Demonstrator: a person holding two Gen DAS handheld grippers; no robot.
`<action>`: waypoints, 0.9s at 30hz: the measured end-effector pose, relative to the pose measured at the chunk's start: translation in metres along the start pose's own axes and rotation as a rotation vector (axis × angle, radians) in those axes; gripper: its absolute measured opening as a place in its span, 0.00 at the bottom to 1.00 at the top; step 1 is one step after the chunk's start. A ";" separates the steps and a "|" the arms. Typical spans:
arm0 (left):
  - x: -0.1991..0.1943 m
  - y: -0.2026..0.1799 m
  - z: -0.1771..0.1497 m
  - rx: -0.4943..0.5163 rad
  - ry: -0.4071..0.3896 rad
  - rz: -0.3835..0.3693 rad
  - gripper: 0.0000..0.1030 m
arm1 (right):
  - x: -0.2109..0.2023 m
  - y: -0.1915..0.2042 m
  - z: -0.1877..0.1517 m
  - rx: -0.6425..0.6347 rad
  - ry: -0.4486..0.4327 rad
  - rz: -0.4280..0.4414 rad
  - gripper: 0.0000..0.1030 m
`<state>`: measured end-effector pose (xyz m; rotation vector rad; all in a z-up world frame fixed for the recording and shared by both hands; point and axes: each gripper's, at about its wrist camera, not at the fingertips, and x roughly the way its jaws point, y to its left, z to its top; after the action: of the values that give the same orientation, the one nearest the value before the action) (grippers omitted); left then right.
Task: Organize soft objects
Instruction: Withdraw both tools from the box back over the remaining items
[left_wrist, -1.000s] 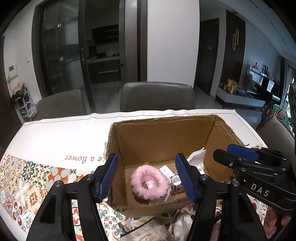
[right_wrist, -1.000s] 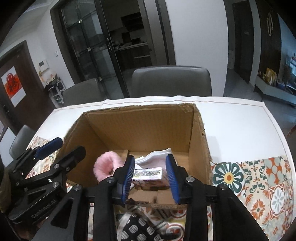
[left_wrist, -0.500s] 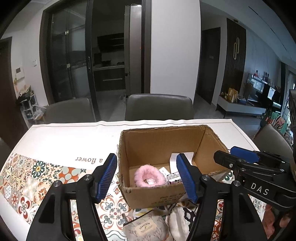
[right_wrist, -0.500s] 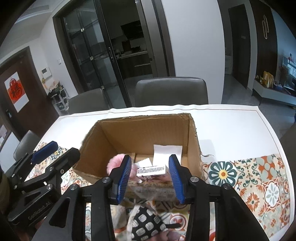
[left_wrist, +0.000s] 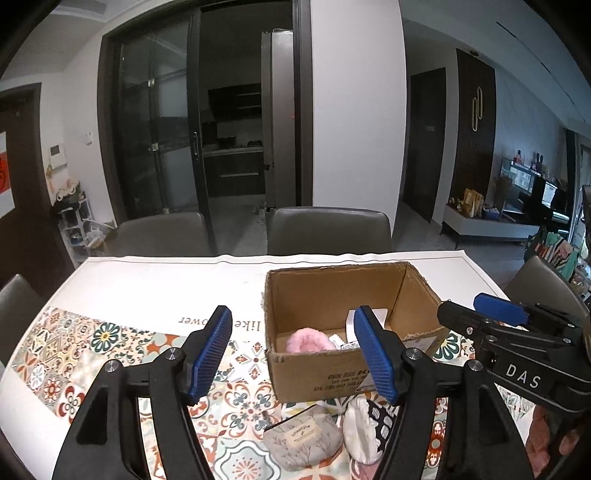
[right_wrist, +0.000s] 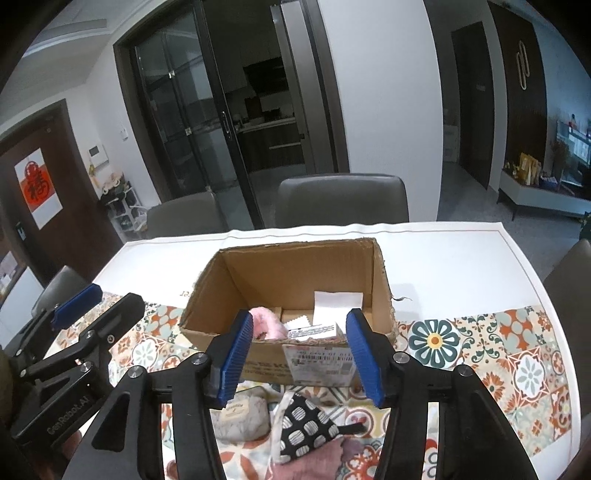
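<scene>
Cardboard box (left_wrist: 314, 373), open-topped, standing on a table (left_wrist: 155, 288) covered with a white cloth bordered in patterned tiles; shipping label on its near wall in the right wrist view. Contents: one pink fluffy ring (left_wrist: 308, 340) at the near left of the box floor; beside it, to its right, a small white packet with a printed label (right_wrist: 314, 329); behind that, a white paper sheet (right_wrist: 338, 301) leaning toward the back right. Outside the box, on the cloth just in front of its near wall: one grey fabric pouch (left_wrist: 303, 441) with a small printed label; to its right a black-and-white spotted cloth piece (right_wrist: 304, 426), touching or nearly touching the pouch; a pinkish fabric (right_wrist: 314, 461) at the bottom edge, partly under the spotted piece. Left gripper (left_wrist: 295, 354): blue-padded jaws spread wide, nothing between them, held above the table in front of the box. Right gripper (right_wrist: 299, 354): jaws likewise parted and empty, raised over the loose items before the box. Grey chairs (right_wrist: 343, 199) at the far side of the table.
</scene>
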<state>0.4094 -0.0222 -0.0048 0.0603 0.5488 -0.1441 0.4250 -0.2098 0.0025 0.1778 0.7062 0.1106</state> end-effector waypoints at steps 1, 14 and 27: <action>-0.004 0.001 -0.001 -0.001 -0.002 0.003 0.66 | -0.004 0.002 -0.002 -0.005 -0.005 -0.002 0.53; -0.042 0.015 -0.029 -0.018 0.016 0.062 0.72 | -0.034 0.013 -0.020 -0.021 -0.033 -0.024 0.62; -0.067 0.022 -0.060 -0.046 0.031 0.091 0.80 | -0.050 0.022 -0.052 -0.039 -0.024 -0.032 0.69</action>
<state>0.3249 0.0136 -0.0203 0.0428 0.5787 -0.0414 0.3522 -0.1895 -0.0004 0.1301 0.6827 0.0915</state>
